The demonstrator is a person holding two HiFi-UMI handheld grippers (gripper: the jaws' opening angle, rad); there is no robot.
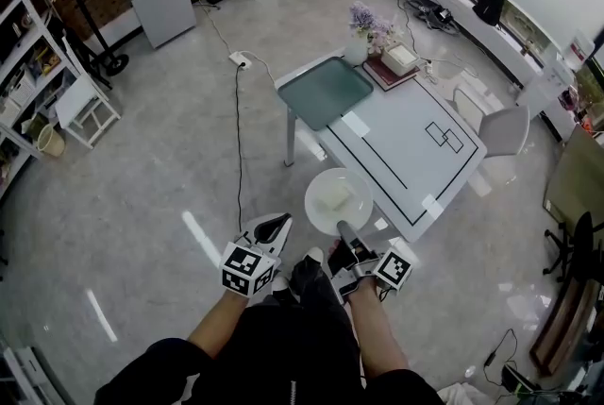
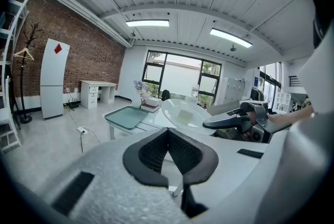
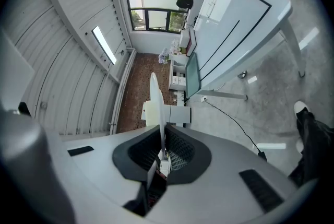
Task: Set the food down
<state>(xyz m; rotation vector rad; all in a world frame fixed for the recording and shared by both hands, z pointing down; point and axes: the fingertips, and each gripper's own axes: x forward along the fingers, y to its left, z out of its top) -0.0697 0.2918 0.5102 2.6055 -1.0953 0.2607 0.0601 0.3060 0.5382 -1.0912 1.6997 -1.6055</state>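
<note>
White and round, the plate (image 1: 319,213) hung in the air just short of the near corner of the table (image 1: 415,143), over the floor and not yet over the top. The pale slab of food (image 1: 334,197) lay in its middle. The right gripper (image 1: 343,231) had its jaws pinching the near rim, one above and one below, which seemed the reason the plate sat flat: tilted, the food would likely slide. The left gripper (image 1: 275,226) hung beside it, apart from the plate, its jaws pressed together on nothing; one grip on the rim looked enough. A green tray (image 1: 326,92) filled the table's far end, so the bare white stretch nearer the plate seemed the likely landing place.
</note>
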